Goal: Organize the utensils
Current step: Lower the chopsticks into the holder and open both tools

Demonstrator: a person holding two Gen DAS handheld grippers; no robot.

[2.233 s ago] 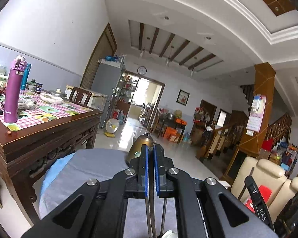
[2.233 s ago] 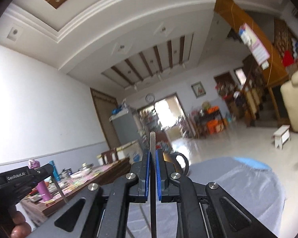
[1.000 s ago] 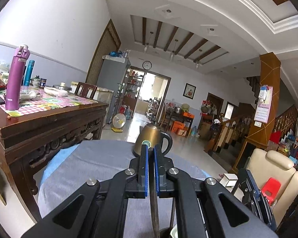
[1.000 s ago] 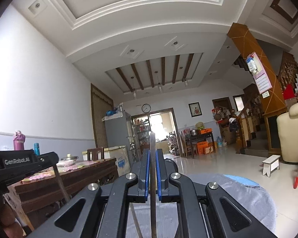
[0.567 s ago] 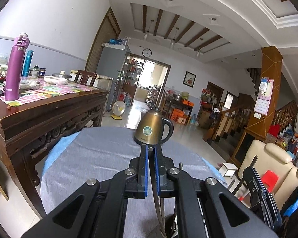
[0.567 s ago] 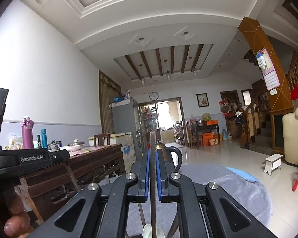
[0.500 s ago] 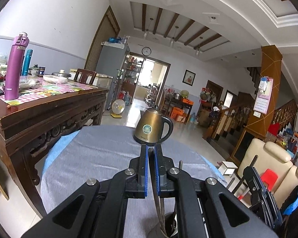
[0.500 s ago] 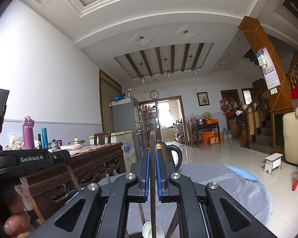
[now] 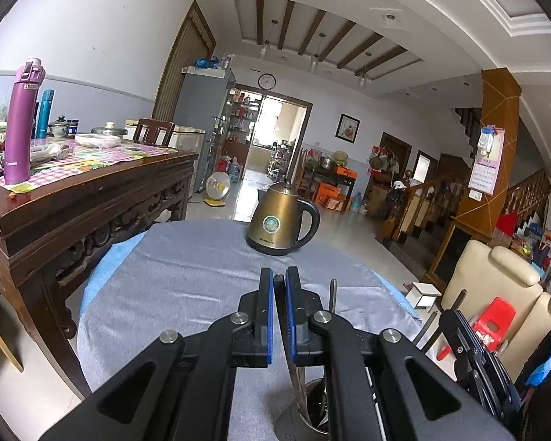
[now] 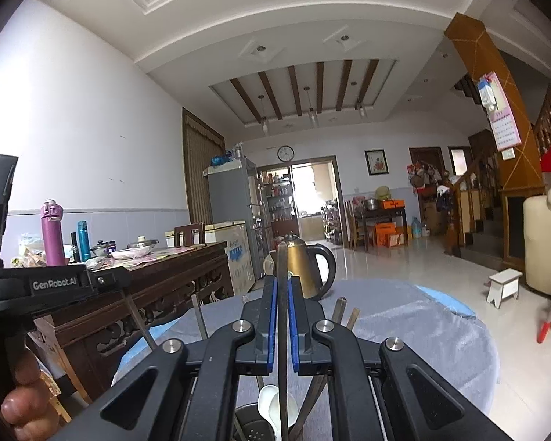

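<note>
My left gripper (image 9: 279,279) is shut on a thin metal utensil (image 9: 296,378) whose lower end hangs into a dark perforated utensil holder (image 9: 305,417) on the grey cloth. My right gripper (image 10: 282,281) is shut on a long dark chopstick-like utensil (image 10: 283,330) that stands upright over the same holder (image 10: 251,424). The holder also has a white spoon (image 10: 272,404) and several sticks (image 10: 343,312) in it. The left gripper's body (image 10: 47,286) shows at the left of the right wrist view.
A brass electric kettle (image 9: 281,217) stands at the far side of the grey-clothed round table (image 9: 172,286). A dark wooden table (image 9: 73,191) with a purple bottle (image 9: 20,125) stands to the left. A cream armchair (image 9: 496,286) is at the right.
Both grippers have tilted and come down toward the table. The holder, the spoon and the sticks have come into view under them, and the kettle has come fully into sight.
</note>
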